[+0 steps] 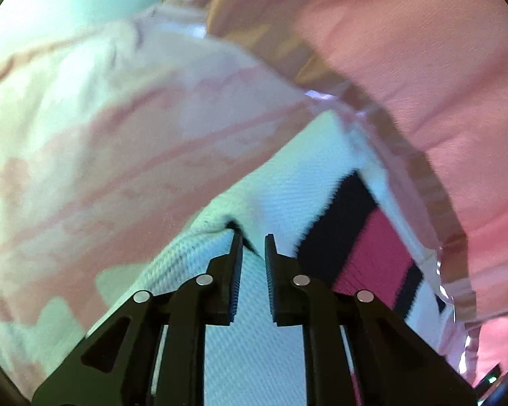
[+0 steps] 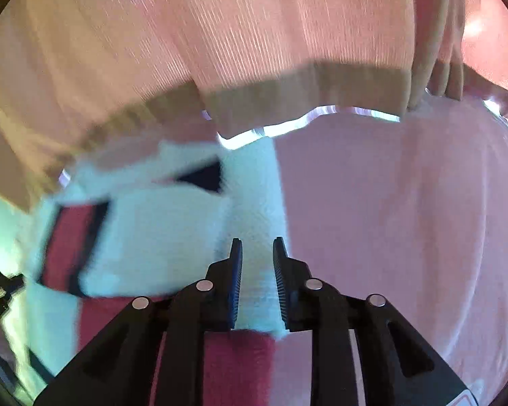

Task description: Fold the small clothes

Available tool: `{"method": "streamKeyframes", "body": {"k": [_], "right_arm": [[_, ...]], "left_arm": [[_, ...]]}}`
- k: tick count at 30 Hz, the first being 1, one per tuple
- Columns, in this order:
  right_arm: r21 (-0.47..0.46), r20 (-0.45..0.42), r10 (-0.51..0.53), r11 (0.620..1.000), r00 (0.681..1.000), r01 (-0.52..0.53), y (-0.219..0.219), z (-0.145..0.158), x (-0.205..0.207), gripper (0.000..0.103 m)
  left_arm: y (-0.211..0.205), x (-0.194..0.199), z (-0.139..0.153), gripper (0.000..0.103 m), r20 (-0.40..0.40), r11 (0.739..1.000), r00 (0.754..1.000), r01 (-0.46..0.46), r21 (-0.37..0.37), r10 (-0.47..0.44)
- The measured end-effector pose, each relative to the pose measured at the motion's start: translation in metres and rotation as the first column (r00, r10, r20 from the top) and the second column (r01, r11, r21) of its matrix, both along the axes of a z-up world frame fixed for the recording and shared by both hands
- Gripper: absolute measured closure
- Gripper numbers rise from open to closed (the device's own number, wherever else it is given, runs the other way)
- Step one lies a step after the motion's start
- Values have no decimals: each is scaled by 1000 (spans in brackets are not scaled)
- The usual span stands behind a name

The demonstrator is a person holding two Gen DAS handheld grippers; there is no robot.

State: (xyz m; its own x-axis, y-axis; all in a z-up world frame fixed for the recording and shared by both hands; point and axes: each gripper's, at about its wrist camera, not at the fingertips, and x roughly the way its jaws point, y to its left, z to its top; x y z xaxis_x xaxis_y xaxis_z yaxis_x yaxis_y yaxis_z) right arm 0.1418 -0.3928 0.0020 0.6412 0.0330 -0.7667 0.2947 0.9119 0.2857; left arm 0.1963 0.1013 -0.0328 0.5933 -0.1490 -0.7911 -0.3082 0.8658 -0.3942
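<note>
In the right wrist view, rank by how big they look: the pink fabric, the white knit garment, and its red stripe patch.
1. pink fabric
2. white knit garment
3. red stripe patch

Nearness to the lens may skew this.

My left wrist camera sits just behind my left hand-held gripper (image 1: 254, 240) and looks forward along its two fingers, very close to a white knit garment (image 1: 281, 196) with black and pink stripes. It faces toward a pink surface edge (image 1: 433, 182) running down the right of the view. My right wrist camera rides behind my right hand-held gripper (image 2: 256, 243), equally close, facing the same white striped garment (image 2: 159, 230) from the other side. Both views share that garment and the pink fabric (image 2: 288, 34) beyond it. Both are motion-blurred.
</note>
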Motion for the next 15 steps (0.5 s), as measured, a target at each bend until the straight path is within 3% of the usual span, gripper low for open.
{"method": "streamKeyframes", "body": {"k": [2,5,8,9,10,13,15], "right_arm": [[-19,51,117,993,992,-116,32,16,2,87],[-52,16,234,971,972,-232,67,7,11,91],[-50,-113,216,974,970,-222,60,-33,21,97],[-17,-79,217,976,973,-219,51,-35,17,98],[-17,-99,184,982,978,-186,42,-30,14,102],[0,-51,167,986,985,-167,36,-10,6,94],[-20,-55,207,978,977,-209,47,-8,6,94]], "left_arm": [[-16,-5,15,81,62,998,997,52,48,-55],[-37,9,9,76,74,983,990,112,146,-123],[-34,29,-25,76,-34,982,994,108,157,-104],[-28,32,-35,81,-56,986,994,98,135,-91],[-23,31,-37,83,-45,989,996,85,117,-80],[-19,27,-21,81,-12,993,997,72,90,-71],[-23,27,-20,80,5,981,997,80,178,-82]]}}
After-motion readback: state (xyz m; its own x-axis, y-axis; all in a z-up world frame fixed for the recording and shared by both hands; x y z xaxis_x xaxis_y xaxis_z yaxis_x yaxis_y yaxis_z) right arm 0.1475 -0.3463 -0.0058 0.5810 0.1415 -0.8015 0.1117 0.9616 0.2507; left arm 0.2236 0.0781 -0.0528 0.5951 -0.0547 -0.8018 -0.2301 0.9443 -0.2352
